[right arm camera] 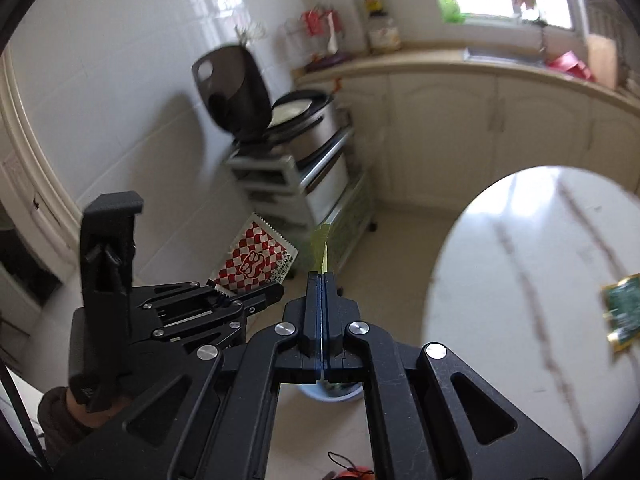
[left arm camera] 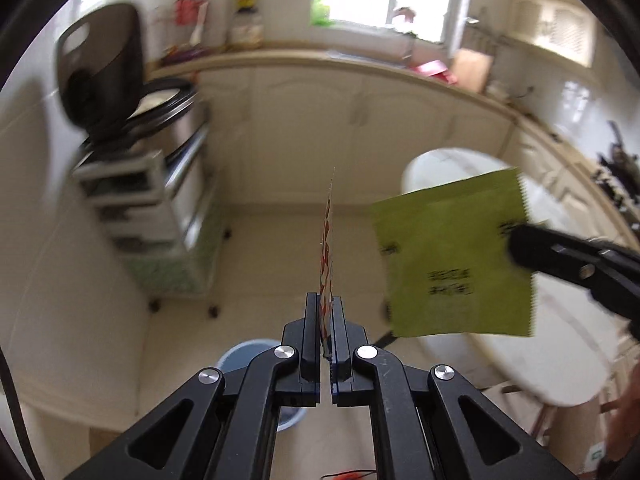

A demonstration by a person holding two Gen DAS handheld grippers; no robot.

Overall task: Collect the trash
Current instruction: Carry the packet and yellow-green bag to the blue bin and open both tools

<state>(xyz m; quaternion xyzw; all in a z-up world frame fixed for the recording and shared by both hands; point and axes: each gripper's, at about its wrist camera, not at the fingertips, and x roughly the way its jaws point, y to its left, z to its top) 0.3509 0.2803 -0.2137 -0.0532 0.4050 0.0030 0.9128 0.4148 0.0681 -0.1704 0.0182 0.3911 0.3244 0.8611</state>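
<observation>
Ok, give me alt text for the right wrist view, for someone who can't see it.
The right tongs are shut on a green wrapper, seen edge-on, above a blue bin on the kitchen floor. To the left, the left tongs grip a red-and-white checked wrapper; a white table with a green packet sits right.

No legible text on either packet [right arm camera: 256, 262]

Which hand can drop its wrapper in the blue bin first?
Probably the left. The left gripper pinches the red checkered wrapper with the blue bin right beneath its fingers. The right gripper holds the green packet out nearer the table.
</observation>
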